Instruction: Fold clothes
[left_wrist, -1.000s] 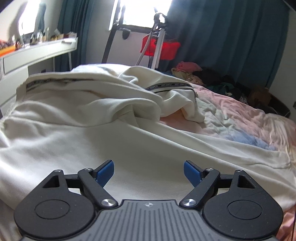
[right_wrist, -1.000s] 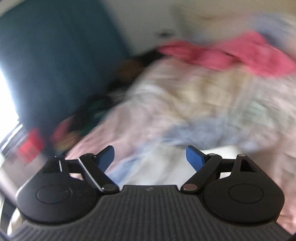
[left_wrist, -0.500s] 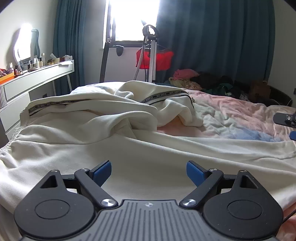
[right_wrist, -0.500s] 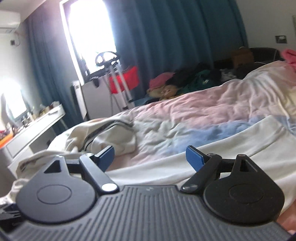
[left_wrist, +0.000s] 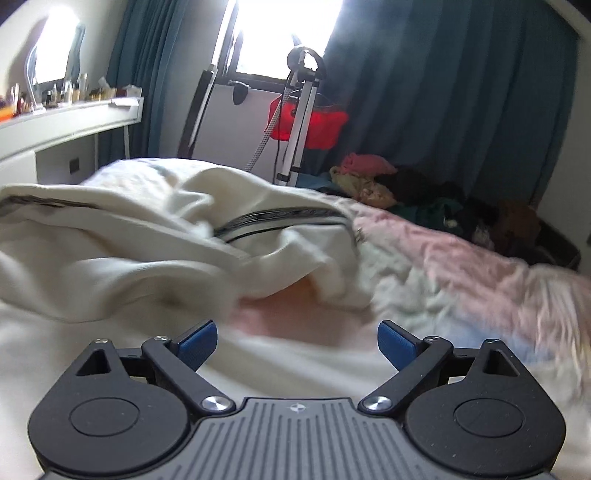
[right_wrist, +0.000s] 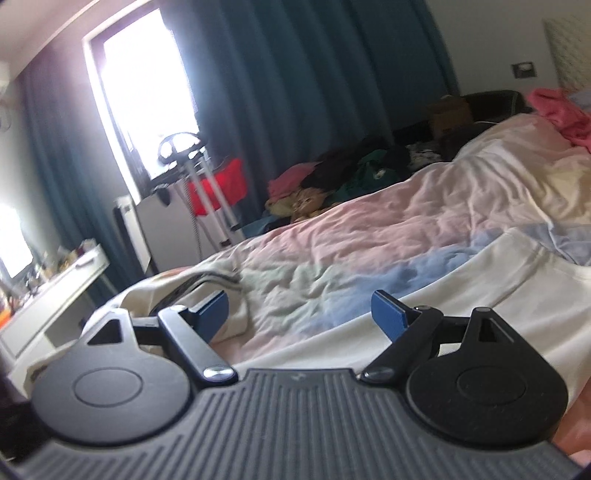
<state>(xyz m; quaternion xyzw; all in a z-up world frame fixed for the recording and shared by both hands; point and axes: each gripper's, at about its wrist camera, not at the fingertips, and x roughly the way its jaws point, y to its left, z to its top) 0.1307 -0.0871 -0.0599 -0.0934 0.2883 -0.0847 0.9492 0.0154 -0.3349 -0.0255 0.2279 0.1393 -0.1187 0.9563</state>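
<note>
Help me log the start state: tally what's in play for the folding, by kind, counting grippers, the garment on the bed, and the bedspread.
Grippers, both open and holding nothing: 2 (left gripper, right gripper)
Cream garment, crumpled, not yet folded: 1
Pastel bedspread under it: 1
Total: 4

**Layout on and around the bed**

Spread over the bed (left_wrist: 461, 266), from 9 to 12 o'clock of the left wrist view: garment (left_wrist: 122, 236), bunched, lying on the duvet. Behind it at 12: stand (left_wrist: 299, 122) beneath the window (left_wrist: 284, 33). At 10, beside the wall: desk (left_wrist: 55, 125). At 2, beyond the bed's far edge: clothes pile (left_wrist: 373, 177).
</note>
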